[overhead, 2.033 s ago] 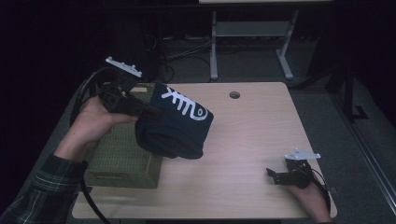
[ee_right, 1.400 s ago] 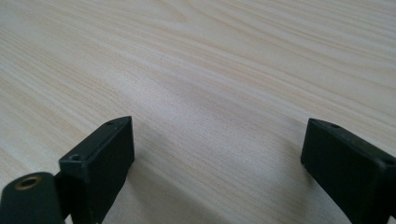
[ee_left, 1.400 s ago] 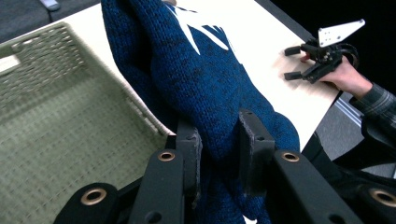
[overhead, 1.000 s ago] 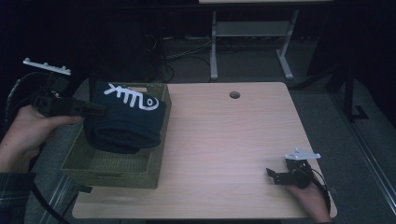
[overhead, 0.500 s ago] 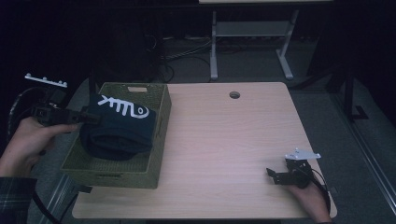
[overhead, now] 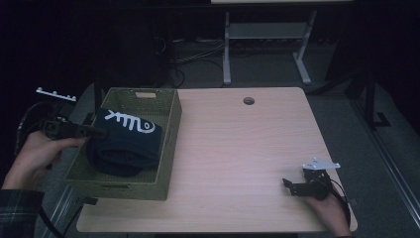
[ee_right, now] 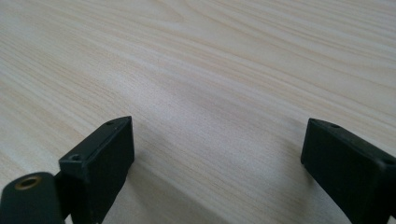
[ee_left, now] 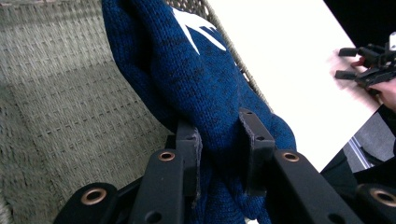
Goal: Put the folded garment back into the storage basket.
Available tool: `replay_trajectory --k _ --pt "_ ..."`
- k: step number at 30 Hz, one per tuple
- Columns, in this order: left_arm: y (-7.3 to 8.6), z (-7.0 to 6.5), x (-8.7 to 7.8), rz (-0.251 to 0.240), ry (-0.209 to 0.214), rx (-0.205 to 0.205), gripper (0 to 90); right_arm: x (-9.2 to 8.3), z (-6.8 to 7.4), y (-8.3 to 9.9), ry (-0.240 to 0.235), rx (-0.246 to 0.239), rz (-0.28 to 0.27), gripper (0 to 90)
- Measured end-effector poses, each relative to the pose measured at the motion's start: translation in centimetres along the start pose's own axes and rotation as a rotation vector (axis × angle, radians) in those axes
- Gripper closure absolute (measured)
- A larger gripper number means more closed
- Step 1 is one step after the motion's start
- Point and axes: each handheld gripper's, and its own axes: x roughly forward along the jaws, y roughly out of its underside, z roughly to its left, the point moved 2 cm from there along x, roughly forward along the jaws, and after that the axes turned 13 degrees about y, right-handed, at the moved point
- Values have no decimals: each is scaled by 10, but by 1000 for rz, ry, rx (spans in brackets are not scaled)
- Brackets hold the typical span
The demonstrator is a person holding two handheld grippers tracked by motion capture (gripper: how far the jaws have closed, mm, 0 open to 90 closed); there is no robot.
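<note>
Pinching navy sweater [ee_left: 205,88] — left gripper [ee_left: 219,140] over basket [overhead: 168,148] — right gripper [ee_right: 217,154] agape.

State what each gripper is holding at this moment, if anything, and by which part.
The left gripper pinches a dark blue knitted garment by a bunched fold at its edge, over the green woven basket. The right gripper holds nothing, jaws open.
</note>
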Motion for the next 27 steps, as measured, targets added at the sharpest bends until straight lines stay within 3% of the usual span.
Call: replay_trajectory --k 9,20,27 --pt "1 5 15 21 18 -1 730 0 0 0 2 1 -1 94" --pt "8 28 40 59 58 -23 728 0 0 0 1 1 0 94" --pt "12 40 49 100 25 -24 725 0 0 0 0 1 0 94"
